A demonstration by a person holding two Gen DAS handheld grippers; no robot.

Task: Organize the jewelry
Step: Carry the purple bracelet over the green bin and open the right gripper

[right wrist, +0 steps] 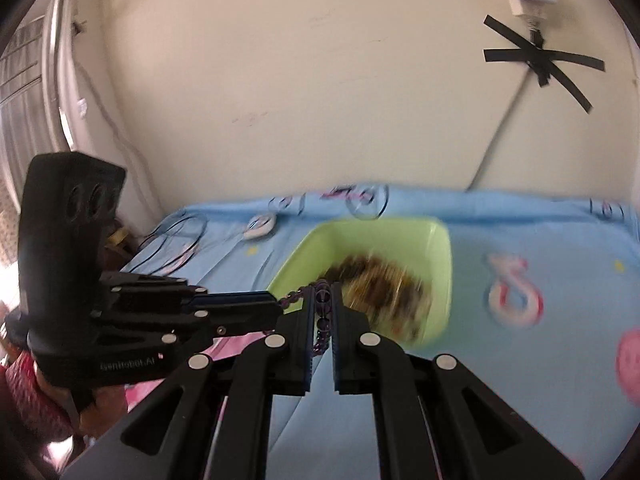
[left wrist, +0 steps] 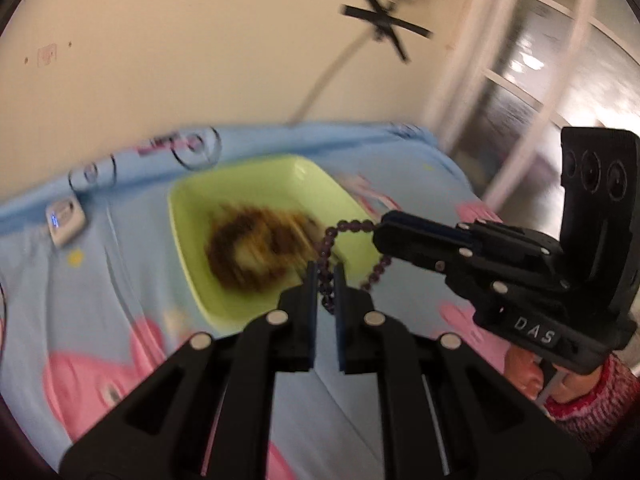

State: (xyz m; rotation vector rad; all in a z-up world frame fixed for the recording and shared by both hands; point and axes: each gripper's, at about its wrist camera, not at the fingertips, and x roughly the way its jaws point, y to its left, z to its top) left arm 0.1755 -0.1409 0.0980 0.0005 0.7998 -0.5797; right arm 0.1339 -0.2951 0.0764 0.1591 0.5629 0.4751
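A string of purple beads hangs stretched between both grippers above a light green tray. My left gripper is shut on one part of the string, low in the left wrist view. From the right, my right gripper pinches another part. In the right wrist view the right gripper is shut on the purple beads, and the left gripper reaches in from the left. A blurred heap of brown beads lies in the green tray.
The tray rests on a blue cartoon-print cloth against a cream wall. A small white device and thin cable loops lie near the wall. A cord taped with black crosses runs down the wall. A pink knit sleeve shows lower right.
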